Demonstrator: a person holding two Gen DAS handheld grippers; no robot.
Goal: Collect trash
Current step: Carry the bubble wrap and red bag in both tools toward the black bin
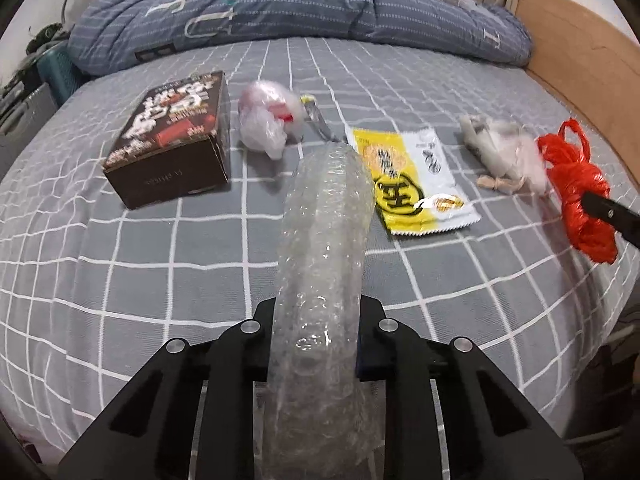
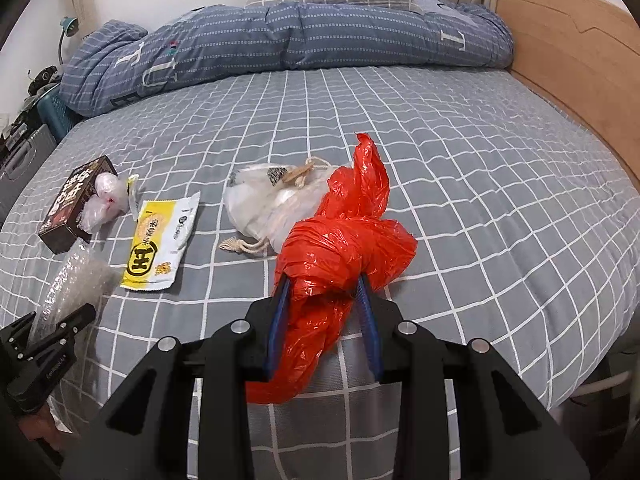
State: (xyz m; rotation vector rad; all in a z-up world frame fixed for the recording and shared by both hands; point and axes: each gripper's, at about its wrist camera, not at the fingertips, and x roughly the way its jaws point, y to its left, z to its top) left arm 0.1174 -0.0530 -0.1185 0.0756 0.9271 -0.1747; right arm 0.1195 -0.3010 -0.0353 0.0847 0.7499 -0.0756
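On the grey checked bed (image 2: 460, 152), the left gripper (image 1: 316, 320) is clamped on a roll of bubble wrap (image 1: 324, 232) that projects forward beyond its fingers. The right gripper (image 2: 324, 284) is clamped on a crumpled red plastic bag (image 2: 344, 240). Beyond both lie a yellow snack wrapper (image 1: 416, 184), a dark box (image 1: 176, 136), a clear bag (image 1: 264, 120) and a white drawstring pouch (image 2: 264, 204).

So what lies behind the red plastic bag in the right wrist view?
A white drawstring pouch lies behind the crumpled red plastic bag; the bag covers its right side.
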